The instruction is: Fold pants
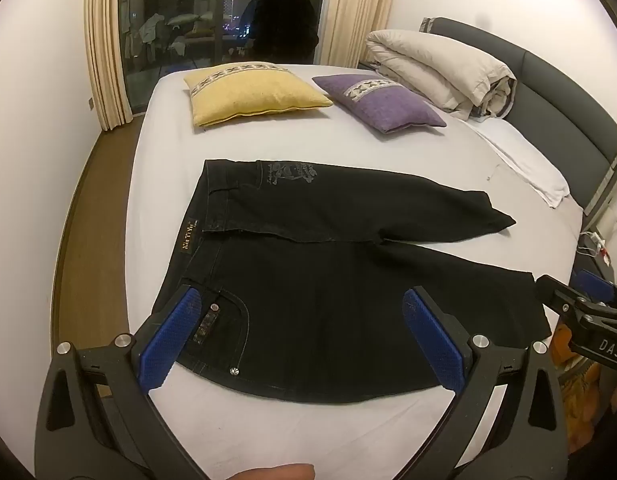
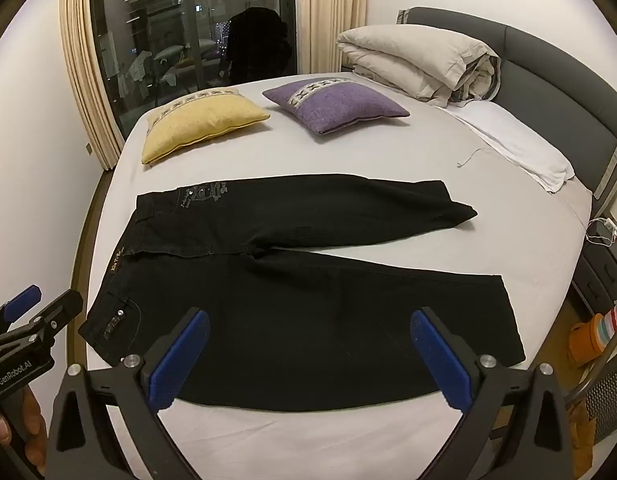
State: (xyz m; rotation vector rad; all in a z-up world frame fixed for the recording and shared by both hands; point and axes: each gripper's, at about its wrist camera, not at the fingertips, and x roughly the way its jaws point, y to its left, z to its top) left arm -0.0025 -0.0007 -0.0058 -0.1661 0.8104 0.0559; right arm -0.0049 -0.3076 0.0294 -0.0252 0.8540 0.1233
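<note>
Pants [image 1: 328, 280], black, lie spread flat on the white bed [image 1: 348, 148], waistband to the left, legs running right. Left gripper [image 1: 304, 336] and right gripper [image 2: 308, 356] both hover over the near edge, fingers wide apart, holding nothing.

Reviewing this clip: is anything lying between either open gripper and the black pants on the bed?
Nothing visible. The black denim pants lie flat on the white bed sheet, directly ahead of the left gripper and right gripper. The yellow cushion and purple cushion sit beyond the pants, apart from them.
</note>
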